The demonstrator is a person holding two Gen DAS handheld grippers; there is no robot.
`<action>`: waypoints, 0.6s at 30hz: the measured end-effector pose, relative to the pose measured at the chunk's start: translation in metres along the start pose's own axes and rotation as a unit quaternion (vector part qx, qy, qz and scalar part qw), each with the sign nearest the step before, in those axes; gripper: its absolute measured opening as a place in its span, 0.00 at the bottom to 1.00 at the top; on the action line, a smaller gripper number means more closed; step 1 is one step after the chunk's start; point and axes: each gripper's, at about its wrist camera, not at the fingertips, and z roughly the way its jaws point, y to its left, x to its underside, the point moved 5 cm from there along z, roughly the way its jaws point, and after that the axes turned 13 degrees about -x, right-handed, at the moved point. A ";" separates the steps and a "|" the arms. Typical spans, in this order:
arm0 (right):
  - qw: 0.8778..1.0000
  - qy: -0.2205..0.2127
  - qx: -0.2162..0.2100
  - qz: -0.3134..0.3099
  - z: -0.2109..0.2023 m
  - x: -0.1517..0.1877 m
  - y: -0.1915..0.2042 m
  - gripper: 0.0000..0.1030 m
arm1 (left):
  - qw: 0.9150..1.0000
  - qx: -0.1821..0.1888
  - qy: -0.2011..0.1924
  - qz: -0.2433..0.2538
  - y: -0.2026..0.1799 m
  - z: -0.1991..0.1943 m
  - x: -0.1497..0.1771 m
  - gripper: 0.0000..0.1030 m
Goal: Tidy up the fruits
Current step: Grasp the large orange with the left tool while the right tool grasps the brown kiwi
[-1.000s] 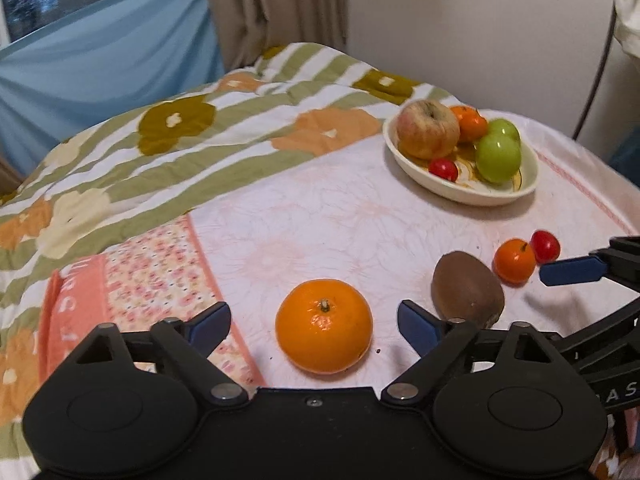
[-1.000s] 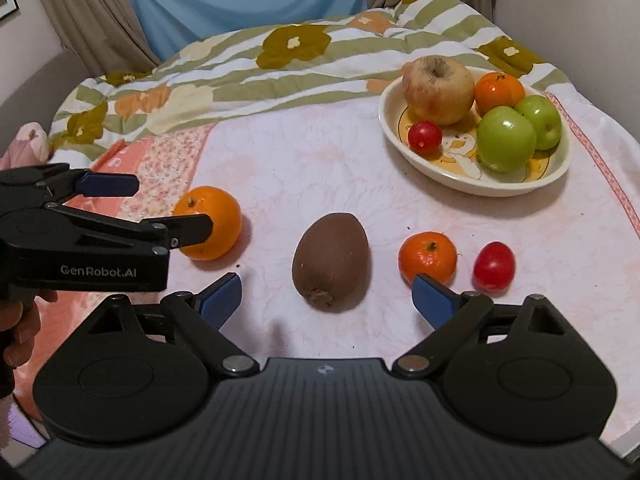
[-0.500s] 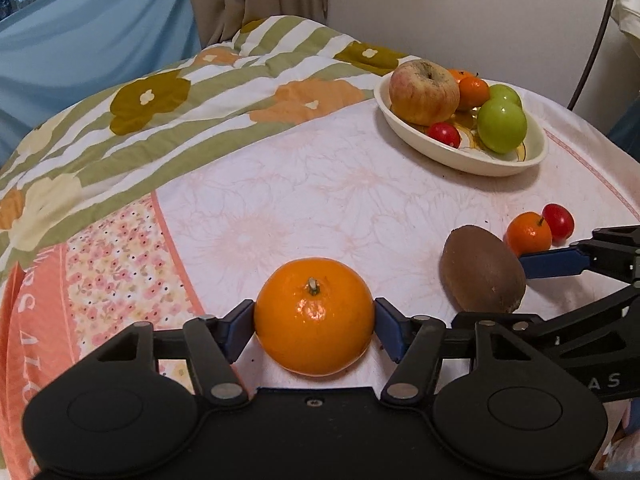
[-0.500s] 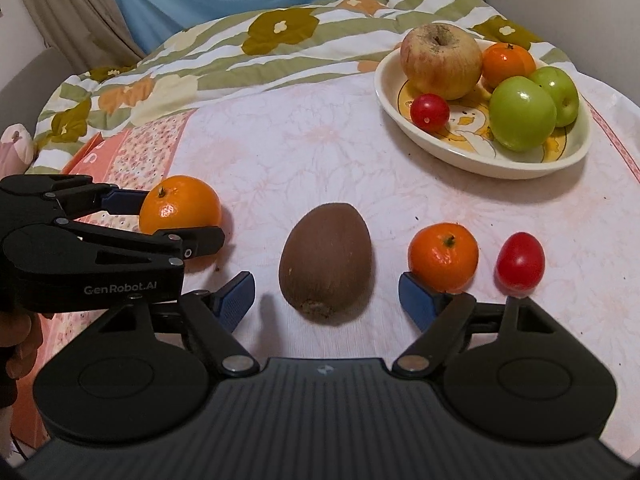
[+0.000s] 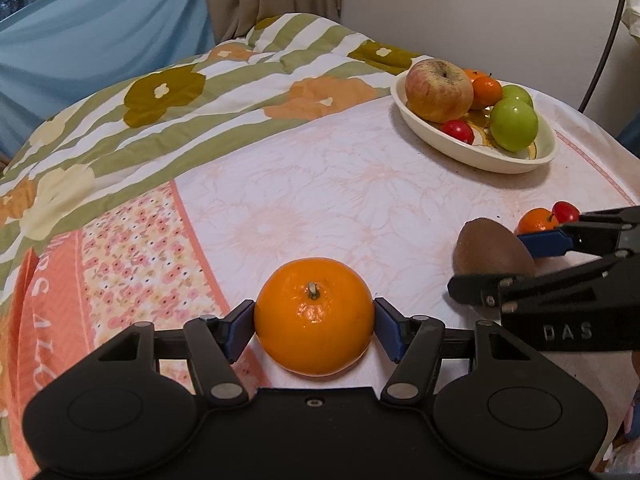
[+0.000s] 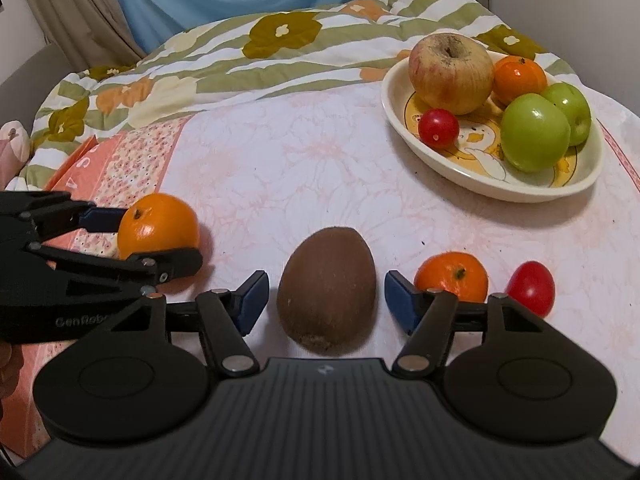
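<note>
Covering the table, a floral cloth [image 6: 320, 152]; left gripper [image 5: 315, 318] jaws clamp the orange [image 5: 315, 316], right gripper [image 6: 326, 294] jaws closing beside the kiwi [image 6: 326, 286].

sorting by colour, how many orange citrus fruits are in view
3: large orange clamped in the left tool, small one on the cloth right of the kiwi, one in the bowl. More may hide behind the apple.

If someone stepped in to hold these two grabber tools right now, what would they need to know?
Left gripper: shut on the large orange, which sits on the cloth.
Right gripper: jaws have just been closing around the kiwi; small gaps remain, no grip.
Bowl already holds an apple, a small orange, two green fruits and a red one.
Left: large orange, kiwi, the loose small orange and red fruit, presumably to the bowl.
</note>
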 end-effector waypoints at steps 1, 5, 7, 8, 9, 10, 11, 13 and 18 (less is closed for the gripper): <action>1.000 0.000 0.001 -0.003 0.001 0.000 0.000 0.71 | 1.000 -0.001 0.002 -0.002 0.001 -0.001 0.001 0.65; 1.000 0.003 0.007 -0.019 0.002 -0.001 0.004 0.64 | 1.000 -0.005 0.007 -0.012 0.005 -0.004 0.007 0.65; 1.000 0.005 0.010 -0.028 0.002 -0.001 0.006 0.63 | 1.000 -0.006 0.010 -0.017 0.006 -0.007 0.010 0.65; 1.000 0.007 0.007 -0.030 0.002 -0.001 0.007 0.63 | 1.000 -0.007 0.011 -0.019 0.006 -0.008 0.011 0.65; 1.000 0.008 0.003 -0.028 0.002 -0.001 0.008 0.63 | 1.000 -0.008 0.012 -0.022 0.006 -0.009 0.012 0.65; 1.000 0.008 -0.001 -0.027 0.001 -0.001 0.008 0.63 | 1.000 -0.009 0.012 -0.024 0.007 -0.011 0.014 0.65; 1.000 0.008 -0.005 -0.027 0.000 -0.001 0.009 0.63 | 1.000 -0.011 0.013 -0.026 0.007 -0.012 0.015 0.65; 1.000 0.006 -0.011 -0.028 -0.002 -0.001 0.012 0.62 | 0.999 -0.018 0.014 -0.029 0.007 -0.016 0.016 0.65; 0.999 -0.001 -0.028 -0.036 -0.016 -0.006 0.019 0.62 | 0.999 -0.031 0.008 -0.043 0.008 -0.030 0.014 0.65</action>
